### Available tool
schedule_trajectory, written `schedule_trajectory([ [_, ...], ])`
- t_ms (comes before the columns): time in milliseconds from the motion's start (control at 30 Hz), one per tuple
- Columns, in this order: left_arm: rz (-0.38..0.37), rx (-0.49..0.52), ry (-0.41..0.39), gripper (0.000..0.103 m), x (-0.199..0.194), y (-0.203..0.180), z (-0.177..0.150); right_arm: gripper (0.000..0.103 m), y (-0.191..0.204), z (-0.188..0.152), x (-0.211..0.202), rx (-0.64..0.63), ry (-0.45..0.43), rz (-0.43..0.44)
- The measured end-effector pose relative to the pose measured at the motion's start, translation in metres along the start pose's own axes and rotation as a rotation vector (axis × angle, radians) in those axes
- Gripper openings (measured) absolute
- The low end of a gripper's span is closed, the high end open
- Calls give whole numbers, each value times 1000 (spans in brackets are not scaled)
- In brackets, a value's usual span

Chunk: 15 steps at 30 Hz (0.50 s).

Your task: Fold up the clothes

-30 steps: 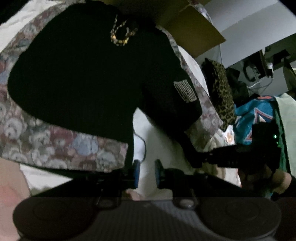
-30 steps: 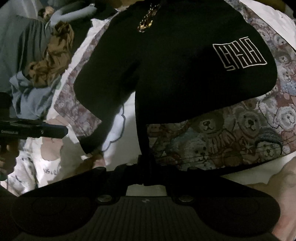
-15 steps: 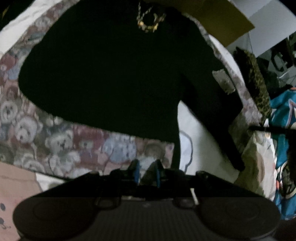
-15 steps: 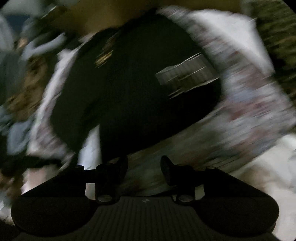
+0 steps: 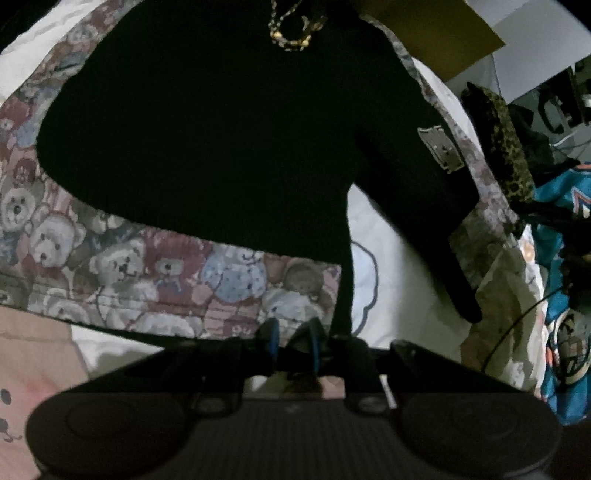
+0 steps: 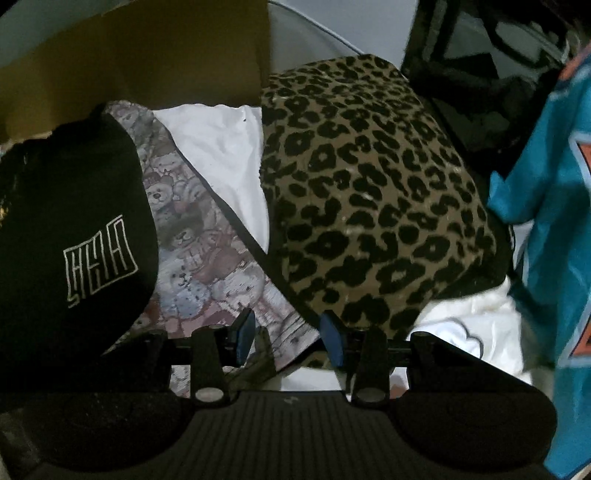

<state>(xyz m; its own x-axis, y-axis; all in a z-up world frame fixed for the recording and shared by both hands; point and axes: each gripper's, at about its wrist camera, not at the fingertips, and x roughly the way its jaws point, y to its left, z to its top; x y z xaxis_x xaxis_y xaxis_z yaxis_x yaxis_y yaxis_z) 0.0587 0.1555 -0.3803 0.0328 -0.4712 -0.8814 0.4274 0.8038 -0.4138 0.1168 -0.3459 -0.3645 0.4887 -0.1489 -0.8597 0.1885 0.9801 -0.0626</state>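
A teddy-bear print jacket with a black lining [image 5: 207,147] lies spread open on the white bed. A gold chain [image 5: 291,33] sits at its collar. My left gripper [image 5: 293,341] hovers over the bear-print hem [image 5: 166,280] with the jaws narrowly apart and nothing between them. In the right wrist view the jacket's right side shows its black lining with a white logo [image 6: 98,254] and bear-print edge [image 6: 207,258]. My right gripper [image 6: 288,332] is open, with the corner of that edge between its blue pads [image 6: 243,332].
A leopard-print garment [image 6: 369,192] lies just right of the jacket. A teal jersey [image 6: 554,221] hangs at the far right. A brown cardboard box [image 6: 147,62] stands behind the bed. White bedding [image 5: 399,280] shows between the jacket's halves.
My right gripper let go of the black cloth, opened, and swung right to the jacket's right edge. My left gripper moved forward over the bear-print hem.
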Motion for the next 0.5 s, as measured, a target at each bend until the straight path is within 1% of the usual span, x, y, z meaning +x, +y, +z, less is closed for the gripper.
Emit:
schedule_trajectory([
  [167, 10, -14, -26, 17, -11, 3, 4, 46, 2, 4, 7, -73, -16, -42],
  [267, 25, -18, -30, 17, -14, 6, 5, 46, 1, 3, 12, -96, -4, -43],
  [367, 46, -25, -33, 17, -15, 10, 6, 43, 0, 2, 17, -115, 11, -40],
  [433, 58, -28, -36, 17, -17, 13, 6, 33, -2, 1, 20, -128, 22, -38],
  [467, 63, -29, -38, 17, -18, 14, 6, 23, -2, 0, 22, -135, 27, -37],
  [500, 69, -31, -41, 17, -19, 15, 7, 17, -2, 0, 22, -143, 29, -36],
])
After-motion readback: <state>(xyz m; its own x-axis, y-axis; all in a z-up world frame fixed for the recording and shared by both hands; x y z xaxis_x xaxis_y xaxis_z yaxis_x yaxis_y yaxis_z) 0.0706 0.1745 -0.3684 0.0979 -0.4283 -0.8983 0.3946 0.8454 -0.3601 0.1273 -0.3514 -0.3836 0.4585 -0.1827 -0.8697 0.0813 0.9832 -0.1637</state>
